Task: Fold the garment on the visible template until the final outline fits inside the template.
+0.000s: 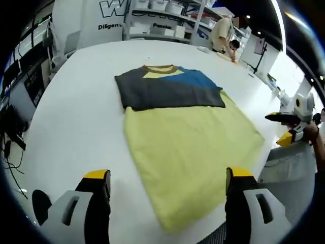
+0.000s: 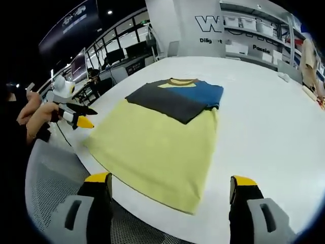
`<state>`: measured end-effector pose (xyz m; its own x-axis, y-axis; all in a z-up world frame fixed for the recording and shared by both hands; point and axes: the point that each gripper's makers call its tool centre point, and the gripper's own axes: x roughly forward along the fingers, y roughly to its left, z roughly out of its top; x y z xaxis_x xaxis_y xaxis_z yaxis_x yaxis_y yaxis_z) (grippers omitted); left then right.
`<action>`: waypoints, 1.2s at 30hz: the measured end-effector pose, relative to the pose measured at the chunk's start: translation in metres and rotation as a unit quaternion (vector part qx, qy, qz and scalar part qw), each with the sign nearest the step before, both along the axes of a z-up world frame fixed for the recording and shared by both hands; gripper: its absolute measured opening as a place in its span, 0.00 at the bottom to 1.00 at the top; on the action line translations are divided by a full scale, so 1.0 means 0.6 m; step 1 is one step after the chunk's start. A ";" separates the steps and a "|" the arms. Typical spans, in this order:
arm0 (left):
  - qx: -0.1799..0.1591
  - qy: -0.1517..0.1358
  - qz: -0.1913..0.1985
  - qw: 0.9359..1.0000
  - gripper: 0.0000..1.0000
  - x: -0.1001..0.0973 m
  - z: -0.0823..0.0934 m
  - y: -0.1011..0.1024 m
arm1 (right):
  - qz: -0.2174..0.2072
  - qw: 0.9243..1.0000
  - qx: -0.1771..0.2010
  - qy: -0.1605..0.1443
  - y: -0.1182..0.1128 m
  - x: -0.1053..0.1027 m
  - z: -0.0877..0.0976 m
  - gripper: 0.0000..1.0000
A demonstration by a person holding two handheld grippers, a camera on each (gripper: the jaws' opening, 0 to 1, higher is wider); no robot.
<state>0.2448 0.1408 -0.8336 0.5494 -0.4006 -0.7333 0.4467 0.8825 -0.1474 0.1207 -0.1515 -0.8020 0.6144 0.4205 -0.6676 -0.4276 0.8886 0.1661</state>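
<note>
The garment [image 1: 177, 127] lies flat on the white table [image 1: 81, 101]. It is a T-shirt with a pale yellow body, a dark grey and blue top and a brown collar, its hem toward me. My left gripper [image 1: 167, 175] hovers open over the hem end with nothing between its jaws. In the left gripper view, a hand holds my right gripper [image 1: 278, 127] off the garment's right side, apart from the cloth. In the right gripper view the garment [image 2: 162, 132] reaches the table's near edge. My right gripper [image 2: 171, 180] stands open above that edge. My left gripper [image 2: 87, 117] hangs beside the shirt's left side.
Shelves with white boxes [image 1: 162, 15] stand behind the table. A person [image 1: 223, 33] bends over a far bench. Desks with monitors [image 2: 117, 56] and cables line one side. A grey mesh surface [image 2: 51, 178] sits below the table's near edge.
</note>
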 end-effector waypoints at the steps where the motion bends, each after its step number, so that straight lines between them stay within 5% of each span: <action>1: -0.009 0.024 -0.008 1.000 0.93 -0.069 0.004 0.004 | -0.005 1.000 0.000 0.013 -0.002 -0.002 -0.011 0.92; 6: -0.013 0.057 0.000 0.998 0.85 -0.141 -0.010 0.004 | -0.032 0.999 -0.018 0.036 -0.019 -0.002 -0.033 0.83; 13: -0.010 0.087 0.020 0.996 0.74 -0.179 -0.030 0.015 | -0.033 0.996 -0.031 0.072 -0.016 -0.014 -0.063 0.83; 23: -0.021 0.111 0.036 0.993 0.60 -0.203 -0.037 0.011 | -0.069 0.992 -0.024 0.107 -0.029 -0.016 -0.083 0.68; 36: -0.004 0.120 0.069 0.990 0.35 -0.222 -0.045 0.020 | -0.065 0.985 -0.083 0.136 -0.049 -0.033 -0.105 0.40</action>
